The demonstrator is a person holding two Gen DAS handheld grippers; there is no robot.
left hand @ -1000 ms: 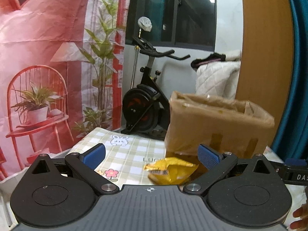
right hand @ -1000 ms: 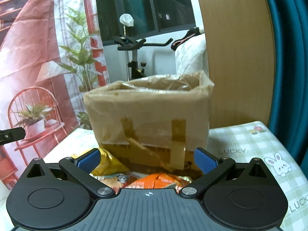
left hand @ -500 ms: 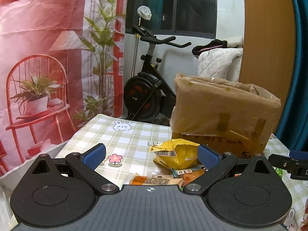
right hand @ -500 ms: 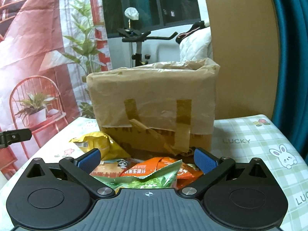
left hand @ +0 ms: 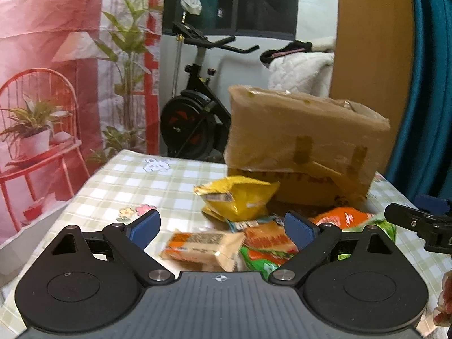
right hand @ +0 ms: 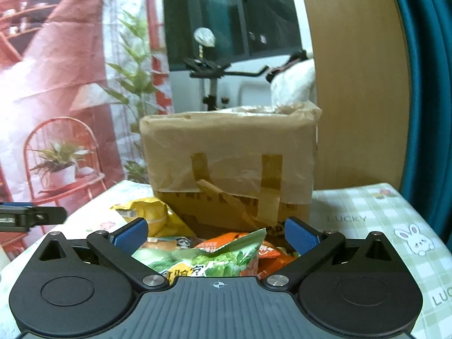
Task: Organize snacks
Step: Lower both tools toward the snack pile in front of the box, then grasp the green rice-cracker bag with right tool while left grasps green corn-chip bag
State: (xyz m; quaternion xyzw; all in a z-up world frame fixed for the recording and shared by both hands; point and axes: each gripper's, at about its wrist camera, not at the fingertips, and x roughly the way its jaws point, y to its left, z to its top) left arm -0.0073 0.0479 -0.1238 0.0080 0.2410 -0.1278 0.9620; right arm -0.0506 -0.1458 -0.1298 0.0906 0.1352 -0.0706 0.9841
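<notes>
The left gripper (left hand: pixel 222 230) and the right gripper (right hand: pixel 216 234) both hang with jaws spread wide, holding nothing. Since a second ago both have tipped downward, so the snack pile now fills the space between their fingers. A crinkled yellow snack bag (left hand: pixel 238 196) lies against the tape-patched brown cardboard box (right hand: pixel 228 166) on the green checked tablecloth (left hand: pixel 135 183). In front of it lie an orange-and-cream wrapped packet (left hand: pixel 202 245) and a green leafy-print bag (right hand: pixel 203 260), apparently resting atop an orange one.

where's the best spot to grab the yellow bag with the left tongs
Probably the crimped top edge of the yellow bag, which sticks up free toward the left. Come from the left side with the open left tongs; the box blocks its right and rear.
</notes>
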